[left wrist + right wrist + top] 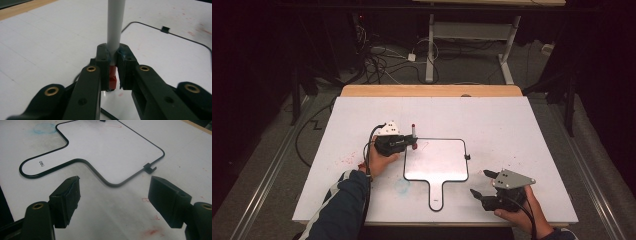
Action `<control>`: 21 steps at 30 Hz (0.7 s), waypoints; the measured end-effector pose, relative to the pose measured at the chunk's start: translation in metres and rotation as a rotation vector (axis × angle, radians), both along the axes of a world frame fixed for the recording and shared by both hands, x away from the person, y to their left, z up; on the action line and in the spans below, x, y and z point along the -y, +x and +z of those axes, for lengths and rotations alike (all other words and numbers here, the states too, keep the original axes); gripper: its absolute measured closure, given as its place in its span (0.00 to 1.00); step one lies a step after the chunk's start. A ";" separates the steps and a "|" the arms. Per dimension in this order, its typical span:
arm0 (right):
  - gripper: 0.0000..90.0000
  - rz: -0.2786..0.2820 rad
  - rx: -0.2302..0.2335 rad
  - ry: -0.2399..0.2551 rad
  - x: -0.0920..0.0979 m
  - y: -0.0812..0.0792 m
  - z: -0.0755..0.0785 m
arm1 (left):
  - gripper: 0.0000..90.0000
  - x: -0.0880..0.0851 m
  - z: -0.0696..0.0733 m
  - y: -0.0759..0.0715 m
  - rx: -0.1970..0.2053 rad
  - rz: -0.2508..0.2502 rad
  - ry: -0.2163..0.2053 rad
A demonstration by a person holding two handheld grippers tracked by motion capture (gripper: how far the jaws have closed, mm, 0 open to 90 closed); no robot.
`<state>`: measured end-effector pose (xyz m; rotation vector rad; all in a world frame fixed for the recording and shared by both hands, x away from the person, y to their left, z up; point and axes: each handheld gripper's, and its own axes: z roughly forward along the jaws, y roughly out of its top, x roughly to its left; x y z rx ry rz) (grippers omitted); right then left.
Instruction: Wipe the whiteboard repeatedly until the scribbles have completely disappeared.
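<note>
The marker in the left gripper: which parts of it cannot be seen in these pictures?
- Marker tip: in the left gripper view, hidden behind the left gripper, whose jaws are shut on it.
- Upper end: cut off by the top edge of that view.
- High view: marker too small to read any label.

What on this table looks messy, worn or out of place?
The table is stained: red smears left of the whiteboard and near its clip, plus a blue smudge beside its handle. Otherwise, nothing is askew; the marker stands upright in the left gripper.
</note>
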<state>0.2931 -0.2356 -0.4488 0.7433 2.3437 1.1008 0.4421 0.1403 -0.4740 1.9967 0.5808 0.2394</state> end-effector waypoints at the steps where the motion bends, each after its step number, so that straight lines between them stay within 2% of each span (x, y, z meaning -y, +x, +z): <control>1: 0.30 0.000 0.001 0.002 0.000 0.000 0.000 | 0.87 -0.001 0.000 -0.004 0.004 -0.012 0.002; 7: 0.30 0.006 0.002 0.000 -0.002 -0.001 0.001 | 0.87 -0.001 0.001 -0.023 0.004 -0.056 0.010; 10: 0.30 0.011 0.002 -0.004 -0.002 -0.001 0.001 | 0.87 0.003 0.000 -0.031 0.003 -0.090 0.009; 14: 0.30 0.014 0.000 -0.005 -0.003 0.000 0.001 | 0.87 0.011 0.001 -0.035 0.021 -0.116 0.023; 17: 0.30 0.017 0.000 -0.004 -0.003 -0.001 0.001 | 0.87 0.013 0.002 -0.031 0.035 -0.108 0.032; 18: 0.30 0.016 -0.002 -0.001 -0.003 -0.001 0.000 | 0.87 0.014 0.002 -0.028 0.048 -0.098 0.042; 21: 0.30 0.017 -0.004 -0.002 -0.004 0.000 0.000 | 0.87 0.018 0.002 -0.014 0.047 -0.078 0.040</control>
